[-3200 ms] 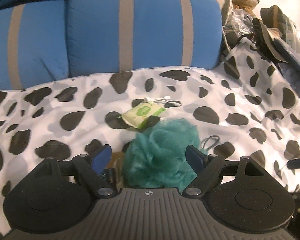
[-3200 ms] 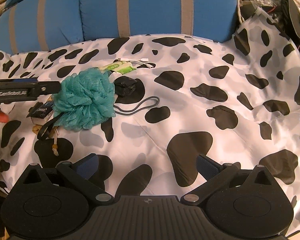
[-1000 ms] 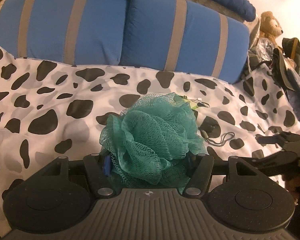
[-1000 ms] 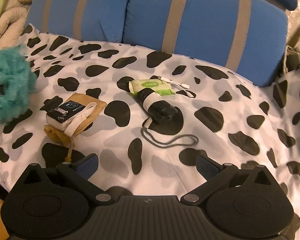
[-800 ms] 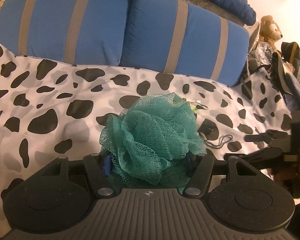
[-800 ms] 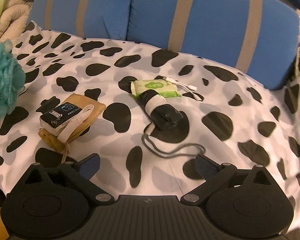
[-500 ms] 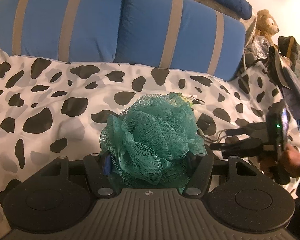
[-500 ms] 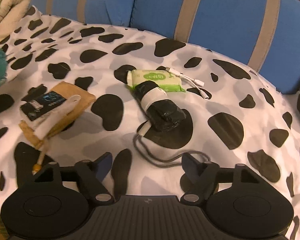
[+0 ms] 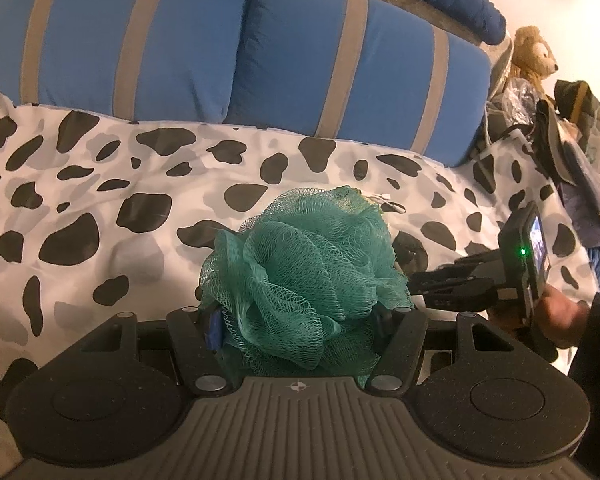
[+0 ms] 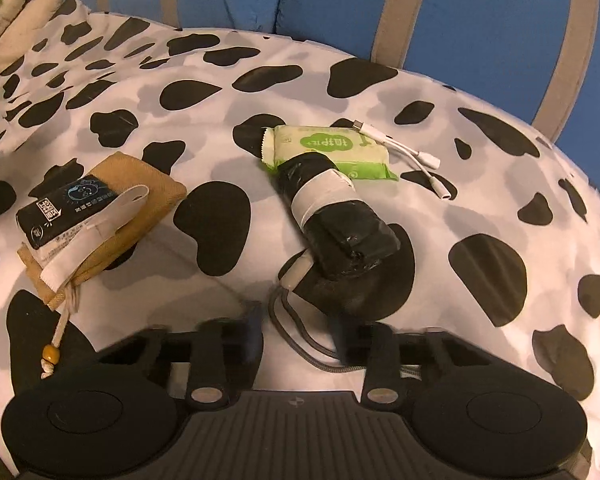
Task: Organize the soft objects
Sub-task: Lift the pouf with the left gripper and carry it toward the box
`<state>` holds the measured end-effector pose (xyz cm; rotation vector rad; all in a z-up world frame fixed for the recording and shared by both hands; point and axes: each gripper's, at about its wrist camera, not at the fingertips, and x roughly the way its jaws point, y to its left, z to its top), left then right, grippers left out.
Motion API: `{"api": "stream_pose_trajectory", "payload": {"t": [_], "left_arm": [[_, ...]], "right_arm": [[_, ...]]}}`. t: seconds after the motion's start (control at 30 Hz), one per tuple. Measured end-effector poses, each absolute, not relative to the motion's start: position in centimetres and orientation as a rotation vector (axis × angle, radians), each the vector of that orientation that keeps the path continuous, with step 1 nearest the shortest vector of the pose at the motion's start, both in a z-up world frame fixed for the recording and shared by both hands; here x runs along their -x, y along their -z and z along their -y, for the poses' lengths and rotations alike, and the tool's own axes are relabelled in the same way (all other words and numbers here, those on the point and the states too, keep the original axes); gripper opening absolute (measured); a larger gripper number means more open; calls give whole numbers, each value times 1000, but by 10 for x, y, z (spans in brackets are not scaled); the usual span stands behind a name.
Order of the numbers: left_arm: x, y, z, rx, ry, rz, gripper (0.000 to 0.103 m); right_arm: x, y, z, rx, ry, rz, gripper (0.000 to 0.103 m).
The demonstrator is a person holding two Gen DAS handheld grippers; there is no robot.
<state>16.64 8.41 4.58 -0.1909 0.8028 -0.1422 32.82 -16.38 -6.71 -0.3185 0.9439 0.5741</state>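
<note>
My left gripper (image 9: 300, 320) is shut on a teal mesh bath pouf (image 9: 304, 276) and holds it above the cow-print sheet (image 9: 100, 208). My right gripper (image 10: 300, 336) is low over the sheet, its jaws partly closed and blurred around the grey cord (image 10: 300, 344) of a black wrapped bundle (image 10: 336, 216). The bundle lies on a green wipes pack (image 10: 332, 148). A tan drawstring pouch (image 10: 112, 220) with a black packet (image 10: 68, 208) on it lies to the left. The right gripper also shows at the right of the left wrist view (image 9: 460, 284).
Blue cushions with grey stripes (image 9: 260, 52) line the back. A white adapter cable (image 10: 412, 156) lies beside the wipes pack. A teddy bear (image 9: 534, 56) and piled bags (image 9: 572, 132) sit at the far right. Beige bedding (image 10: 16, 12) is at the far left.
My right gripper has dropped toward the black bundle and its jaws have narrowed around the cord. My left gripper holds the pouf much as before.
</note>
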Motion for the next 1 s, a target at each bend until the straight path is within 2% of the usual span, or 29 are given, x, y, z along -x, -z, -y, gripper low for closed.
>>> {"api": "stream_pose_trajectory", "payload": {"t": [0.1, 0.57, 1.0], "left_arm": [[-167, -44, -86, 215, 138, -805, 62], [-172, -38, -77, 185, 133, -828, 62], [-161, -37, -57, 166, 153, -833, 62]], "right_arm": [[-324, 67, 164, 346, -565, -942, 7], [-291, 37, 174, 386, -589, -909, 7], [-239, -14, 203, 289, -583, -828, 7]]}}
